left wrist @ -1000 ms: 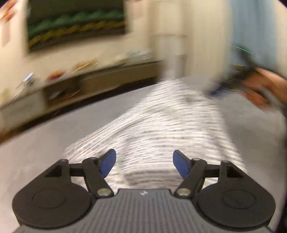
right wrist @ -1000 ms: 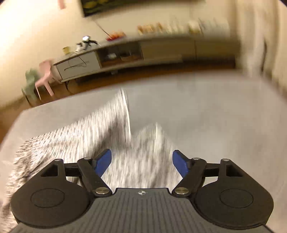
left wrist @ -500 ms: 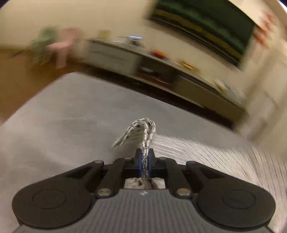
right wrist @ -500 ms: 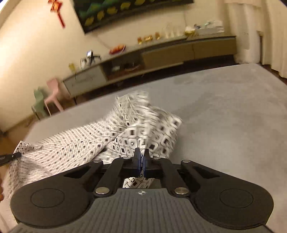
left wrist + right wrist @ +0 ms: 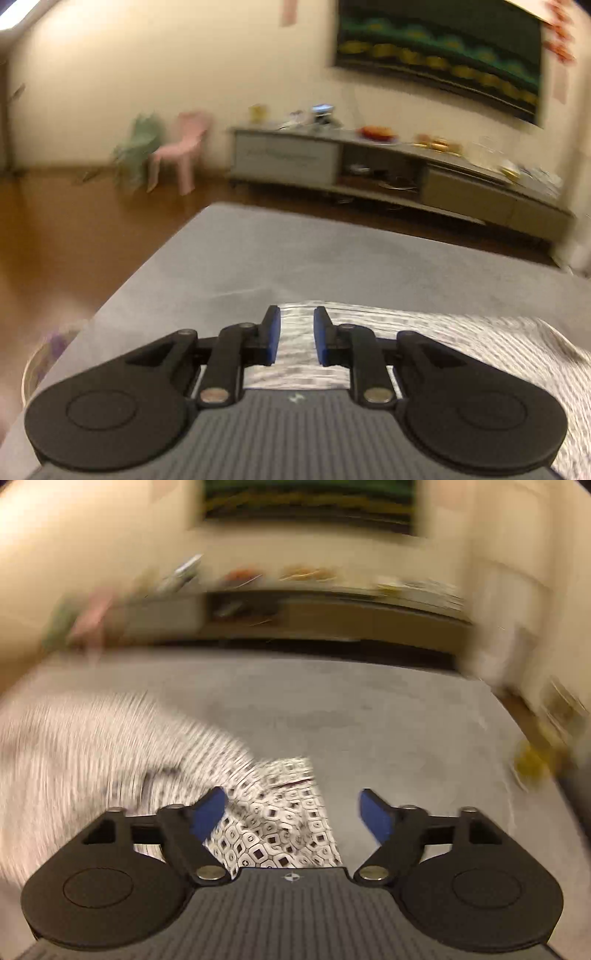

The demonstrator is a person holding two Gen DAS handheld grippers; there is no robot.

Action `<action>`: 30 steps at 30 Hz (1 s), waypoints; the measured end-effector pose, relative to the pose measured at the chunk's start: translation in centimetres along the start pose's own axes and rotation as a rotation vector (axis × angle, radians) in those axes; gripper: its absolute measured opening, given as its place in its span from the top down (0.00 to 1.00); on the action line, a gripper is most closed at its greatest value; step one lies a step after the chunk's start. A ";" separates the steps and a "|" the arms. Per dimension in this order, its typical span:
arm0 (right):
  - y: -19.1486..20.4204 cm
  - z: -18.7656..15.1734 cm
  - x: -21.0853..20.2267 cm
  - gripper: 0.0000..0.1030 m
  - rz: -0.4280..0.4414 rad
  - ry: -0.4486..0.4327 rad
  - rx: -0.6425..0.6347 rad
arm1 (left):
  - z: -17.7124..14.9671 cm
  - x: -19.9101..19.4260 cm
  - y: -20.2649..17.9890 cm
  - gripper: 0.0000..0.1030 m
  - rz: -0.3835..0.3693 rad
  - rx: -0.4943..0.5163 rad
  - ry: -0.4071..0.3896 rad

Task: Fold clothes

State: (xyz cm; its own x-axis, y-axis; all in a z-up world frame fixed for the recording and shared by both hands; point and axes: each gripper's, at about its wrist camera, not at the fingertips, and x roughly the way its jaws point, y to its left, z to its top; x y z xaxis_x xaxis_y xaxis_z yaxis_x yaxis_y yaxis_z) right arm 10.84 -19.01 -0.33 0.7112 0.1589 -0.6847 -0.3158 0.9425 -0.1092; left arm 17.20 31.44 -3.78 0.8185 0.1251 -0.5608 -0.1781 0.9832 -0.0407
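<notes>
Both grippers had just let go: my left gripper (image 5: 295, 341) stood slightly parted, my right gripper (image 5: 293, 814) wide, both empty. Patterned garment (image 5: 280, 827) lay dropped near the bed's (image 5: 295, 258) front edge, so I judged that fold done.

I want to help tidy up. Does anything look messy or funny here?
Yes. The black-and-white patterned cloth is not folded flat: in the right view it lies rumpled on the grey surface, with one corner sticking out between the open right tongs. Both views are blurry, so finer creases cannot be made out.
</notes>
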 end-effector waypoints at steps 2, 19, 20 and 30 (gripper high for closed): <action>0.9 0.3 3.0 0.18 0.003 0.056 -0.135 | -1.8 -0.8 -5.1 0.80 -0.246 0.143 0.060; -0.1 17.6 8.9 0.28 -0.431 -0.165 -0.472 | -9.5 -1.2 -13.6 0.83 -0.506 0.593 0.296; -1.3 17.8 9.3 0.29 -0.413 -0.156 -0.339 | -8.9 -1.5 -12.9 0.83 -0.495 0.571 0.266; -5.7 6.9 10.7 0.38 0.116 0.008 0.566 | -2.5 4.7 -6.6 0.78 -0.252 0.306 0.175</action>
State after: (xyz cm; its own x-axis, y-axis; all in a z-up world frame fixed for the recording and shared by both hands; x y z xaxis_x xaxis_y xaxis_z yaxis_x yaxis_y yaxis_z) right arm 24.55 -20.61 -2.05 0.6863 0.2706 -0.6751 -0.0047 0.9298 0.3679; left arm 20.90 25.23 -8.23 0.7061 -0.1225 -0.6974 0.2069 0.9776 0.0378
